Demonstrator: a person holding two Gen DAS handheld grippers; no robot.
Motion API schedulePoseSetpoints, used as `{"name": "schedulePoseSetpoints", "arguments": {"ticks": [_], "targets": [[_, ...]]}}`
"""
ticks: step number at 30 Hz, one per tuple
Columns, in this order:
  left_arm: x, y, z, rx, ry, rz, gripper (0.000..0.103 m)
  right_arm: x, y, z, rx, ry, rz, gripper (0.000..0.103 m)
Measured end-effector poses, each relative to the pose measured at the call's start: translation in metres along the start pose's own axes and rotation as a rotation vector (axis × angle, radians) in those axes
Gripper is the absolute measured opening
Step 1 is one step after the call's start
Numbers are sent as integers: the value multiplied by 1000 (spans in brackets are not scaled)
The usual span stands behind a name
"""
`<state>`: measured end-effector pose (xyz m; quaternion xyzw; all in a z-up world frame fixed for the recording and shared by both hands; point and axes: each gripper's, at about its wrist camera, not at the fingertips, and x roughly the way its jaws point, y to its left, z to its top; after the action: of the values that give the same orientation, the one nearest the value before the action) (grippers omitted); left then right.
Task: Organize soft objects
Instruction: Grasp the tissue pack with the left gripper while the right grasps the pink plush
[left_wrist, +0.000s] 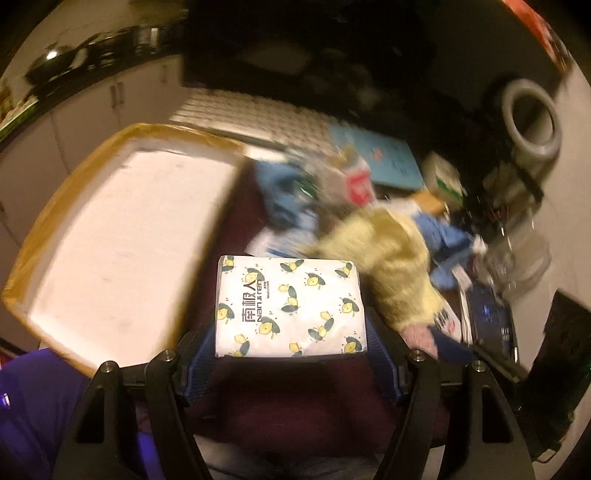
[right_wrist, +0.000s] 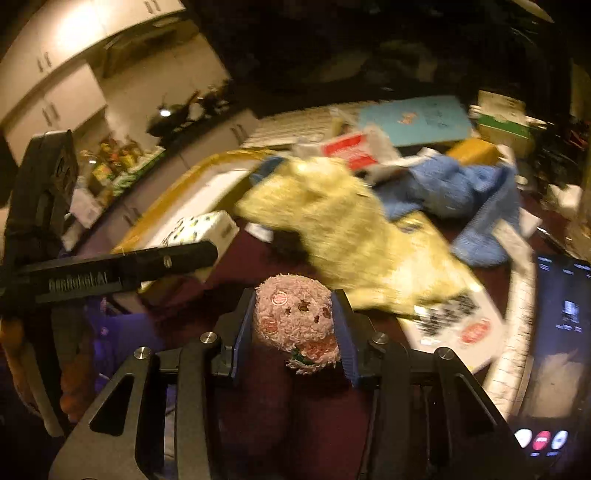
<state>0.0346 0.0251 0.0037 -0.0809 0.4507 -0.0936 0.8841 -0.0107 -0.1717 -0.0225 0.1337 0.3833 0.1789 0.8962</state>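
- Left claw (left_wrist: 290, 354) grips a tissue pack (left_wrist: 290, 306) by its near end, one blue pad on each side; the pack pokes out toward 12 o'clock.
- Right claw (right_wrist: 293, 325) is clenched on a pink plush (right_wrist: 297, 325), pads pressing its flanks.
- Both loads hang over the dark red tabletop (left_wrist: 280, 395); a white tray (left_wrist: 122, 236) with a tan rim lies at 10 o'clock of the pack.
- Pack: likely light, with slick film and a squashy core, so it could slide out; hold across the short sides, well back.
- Plush: likely very light and springy, its fuzz gives good grip; squeeze the body's middle.
- Yellow towel (right_wrist: 351, 236) and blue cloth (right_wrist: 458, 192) lie loose at 1 o'clock of the plush; both are limp, so pinch a bunched fold.
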Motion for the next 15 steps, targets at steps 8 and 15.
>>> {"name": "schedulePoseSetpoints", "arguments": {"ticks": [8,15], "targets": [[-9,83,23,-132,-38,106,73,56,77,32,-117,52,131,41],[14,135,33,-237,-5,135,73,130,143,51,-239,137,157,41]]}}
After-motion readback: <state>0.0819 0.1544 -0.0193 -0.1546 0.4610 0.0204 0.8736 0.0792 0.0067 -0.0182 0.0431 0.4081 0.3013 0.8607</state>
